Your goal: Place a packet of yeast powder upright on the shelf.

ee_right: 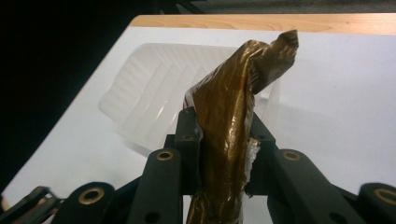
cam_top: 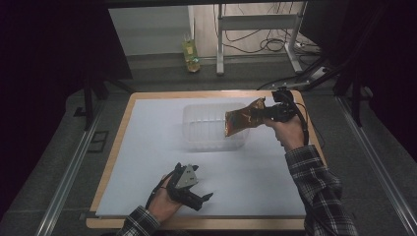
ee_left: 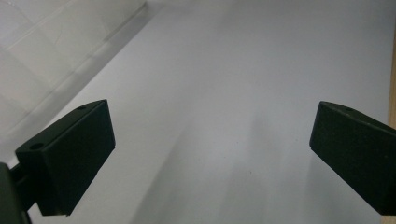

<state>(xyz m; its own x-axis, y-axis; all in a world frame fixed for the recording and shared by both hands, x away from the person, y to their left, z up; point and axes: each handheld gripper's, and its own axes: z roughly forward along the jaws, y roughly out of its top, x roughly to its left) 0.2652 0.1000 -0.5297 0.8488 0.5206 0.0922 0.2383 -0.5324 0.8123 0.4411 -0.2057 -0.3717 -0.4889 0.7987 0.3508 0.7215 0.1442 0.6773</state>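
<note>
The right gripper [cam_top: 268,114] pinches a gold wrapper [cam_top: 243,119] over the clear bin [cam_top: 206,129], at twelve o'clock on the table [cam_top: 118,132]. Likely next: release it inside. The left gripper [cam_top: 196,194] rests spread at six o'clock.

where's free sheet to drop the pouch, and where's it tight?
Free: the white sheet left of the clear tub, and the strip between tub and left gripper. Tight: the tub's right end, where the right gripper holds the gold pouch over it.
</note>
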